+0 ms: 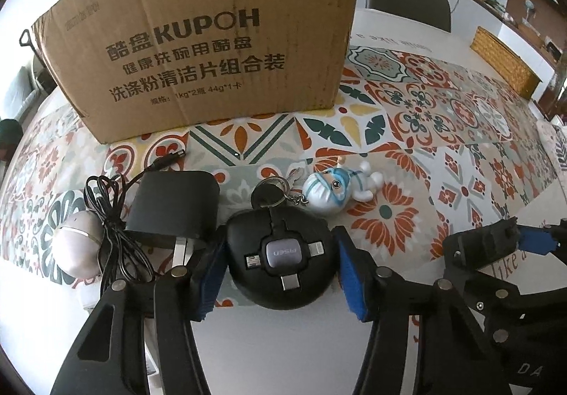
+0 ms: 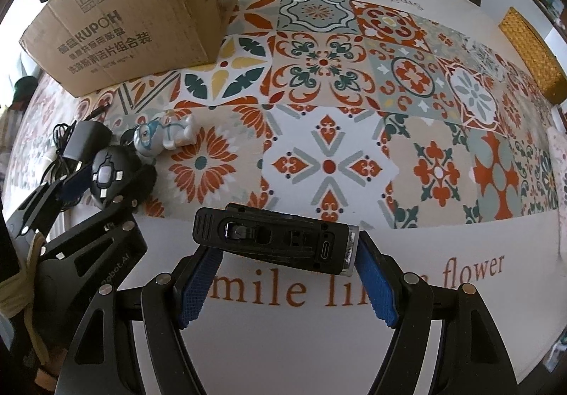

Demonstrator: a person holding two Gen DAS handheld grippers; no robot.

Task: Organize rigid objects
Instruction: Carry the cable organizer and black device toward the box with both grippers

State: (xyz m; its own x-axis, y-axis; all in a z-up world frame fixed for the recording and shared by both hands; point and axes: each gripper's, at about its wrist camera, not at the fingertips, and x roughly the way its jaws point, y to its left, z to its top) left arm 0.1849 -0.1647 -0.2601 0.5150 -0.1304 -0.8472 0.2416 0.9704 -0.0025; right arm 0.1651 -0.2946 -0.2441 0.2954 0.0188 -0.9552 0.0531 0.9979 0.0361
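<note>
— Look at the left gripper [image 1: 280, 265] first. Its jaws are drawn in around the black puck [image 1: 280, 260] with the little plugs on its face. The puck sits square between the blue pads [image 1: 209, 276], on the worktop [image 1: 283, 342].

— Pinching it?

— Hard to call from where the camera looks. The left pad seems to meet the shell; on the right I think I see a sliver of gap, so I'd say nearly closed on it, not surely gripping.

— And the other hand?

— The right gripper [image 2: 287, 274] has its jaws spread wide but filled: a flat black device [image 2: 274, 239] with a clear end lies crosswise between them, one end at each pad. Its long axis runs from pad to pad, so it is held by the ends.

— So where does it all go?

— The box [image 1: 198, 51], I'd guess. It stands straight ahead of the left gripper, beyond the puck and the black adapter [image 1: 173, 205]. From the right gripper it lies well off to the left and farther back. The left hand is the nearer one.

— Anything in the way?

— A keyring runs from the puck to a small figurine [image 1: 336, 191] just behind it. That may drag along when the puck lifts.
</note>
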